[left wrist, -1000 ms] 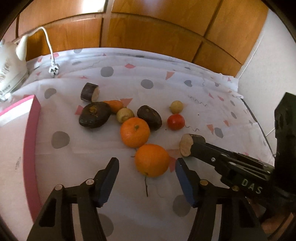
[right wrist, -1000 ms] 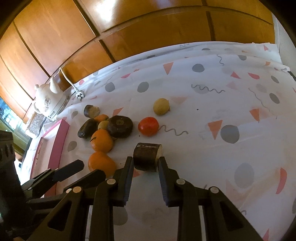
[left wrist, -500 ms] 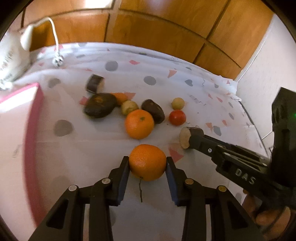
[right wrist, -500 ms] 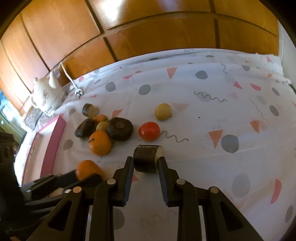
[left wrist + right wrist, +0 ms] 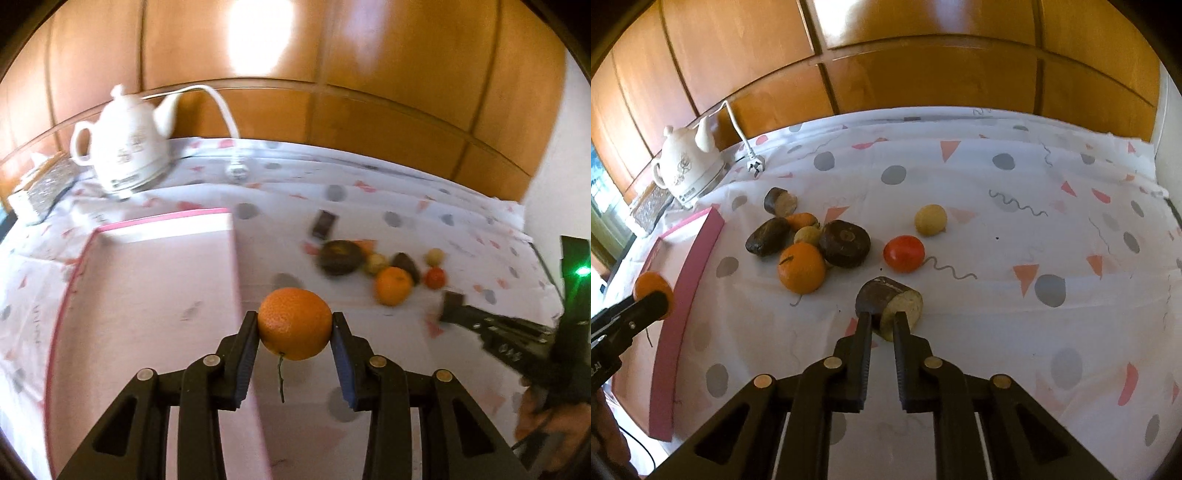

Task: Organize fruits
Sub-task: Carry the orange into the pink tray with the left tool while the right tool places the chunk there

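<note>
Between the blue-padded fingers of the left gripper point(image 5: 294, 326), the round orange point(image 5: 294, 324) is now held lifted off the patterned surface point(image 5: 997, 229), at the pink tray point(image 5: 147, 295) edge; placement is judged imminent. The right gripper point(image 5: 882, 325) stays clenched on the brown cut fruit piece point(image 5: 888, 306).

Orange fruit point(image 5: 294, 323), pink-rimmed tray point(image 5: 147, 280), white cloth point(image 5: 997, 206) with grey dots, coral triangles.

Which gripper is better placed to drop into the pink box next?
Left. The left gripper holds an orange right at the pink box edge; the right gripper, clamping a dark cut piece, is farther away.
</note>
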`<act>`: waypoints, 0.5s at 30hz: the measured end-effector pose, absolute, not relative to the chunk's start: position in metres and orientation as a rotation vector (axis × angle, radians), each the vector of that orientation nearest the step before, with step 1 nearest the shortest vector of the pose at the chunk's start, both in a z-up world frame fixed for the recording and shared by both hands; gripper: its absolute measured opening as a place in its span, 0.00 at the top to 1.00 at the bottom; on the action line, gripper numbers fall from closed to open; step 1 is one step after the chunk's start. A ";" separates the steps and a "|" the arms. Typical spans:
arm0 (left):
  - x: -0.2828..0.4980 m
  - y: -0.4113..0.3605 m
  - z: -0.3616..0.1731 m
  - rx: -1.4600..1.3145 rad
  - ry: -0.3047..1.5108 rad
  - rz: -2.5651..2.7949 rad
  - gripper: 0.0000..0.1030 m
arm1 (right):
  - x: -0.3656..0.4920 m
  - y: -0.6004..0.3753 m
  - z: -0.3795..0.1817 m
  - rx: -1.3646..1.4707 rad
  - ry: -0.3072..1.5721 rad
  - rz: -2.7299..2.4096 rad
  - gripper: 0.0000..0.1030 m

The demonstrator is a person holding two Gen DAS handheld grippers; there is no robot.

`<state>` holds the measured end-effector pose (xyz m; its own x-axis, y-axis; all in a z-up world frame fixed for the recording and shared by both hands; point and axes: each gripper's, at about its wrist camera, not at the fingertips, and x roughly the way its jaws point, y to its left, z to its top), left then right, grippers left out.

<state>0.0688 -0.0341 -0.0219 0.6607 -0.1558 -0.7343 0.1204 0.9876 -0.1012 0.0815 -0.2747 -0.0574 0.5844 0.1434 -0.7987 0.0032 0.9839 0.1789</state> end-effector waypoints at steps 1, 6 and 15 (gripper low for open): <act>0.069 -0.028 -0.024 -0.047 0.835 -0.139 0.62 | 0.083 -0.274 -0.057 0.164 0.947 0.068 0.76; 0.074 0.004 -0.035 -0.075 0.857 -0.045 0.62 | 0.091 -0.273 -0.062 0.151 0.972 0.022 0.63; 0.072 0.042 -0.042 -0.109 0.865 0.100 0.59 | 0.094 -0.266 -0.073 0.113 0.982 0.007 0.72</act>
